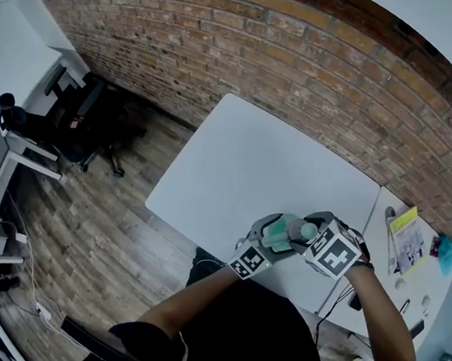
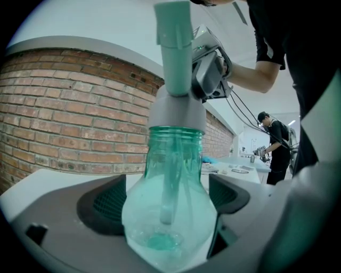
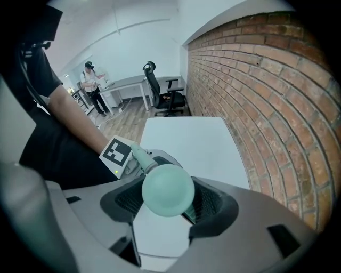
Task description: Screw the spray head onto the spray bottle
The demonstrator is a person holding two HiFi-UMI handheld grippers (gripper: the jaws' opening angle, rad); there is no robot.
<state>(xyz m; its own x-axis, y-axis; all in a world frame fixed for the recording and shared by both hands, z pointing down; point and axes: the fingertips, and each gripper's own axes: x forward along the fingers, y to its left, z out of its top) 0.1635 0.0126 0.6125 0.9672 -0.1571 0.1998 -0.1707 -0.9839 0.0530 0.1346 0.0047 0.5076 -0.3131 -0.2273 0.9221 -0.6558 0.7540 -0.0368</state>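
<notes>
A translucent teal spray bottle (image 2: 170, 213) stands upright between the jaws of my left gripper (image 2: 166, 200), whose pads press on its round body. A grey collar (image 2: 176, 114) sits on the bottle's neck, and the teal spray head (image 2: 175, 53) rises above it. My right gripper (image 3: 168, 201) is shut on the spray head (image 3: 168, 190), which shows end-on as a round teal knob between its pads. In the head view both grippers meet over the near edge of the white table (image 1: 242, 173), the left gripper (image 1: 266, 243) and the right gripper (image 1: 314, 236) with the bottle (image 1: 279, 233) between them.
A brick wall (image 1: 293, 59) runs along the table's far side. A second desk (image 1: 417, 249) with papers and small items stands at the right. Office chairs (image 1: 90, 119) stand on the wooden floor at the far left. A person (image 2: 274, 144) stands in the background.
</notes>
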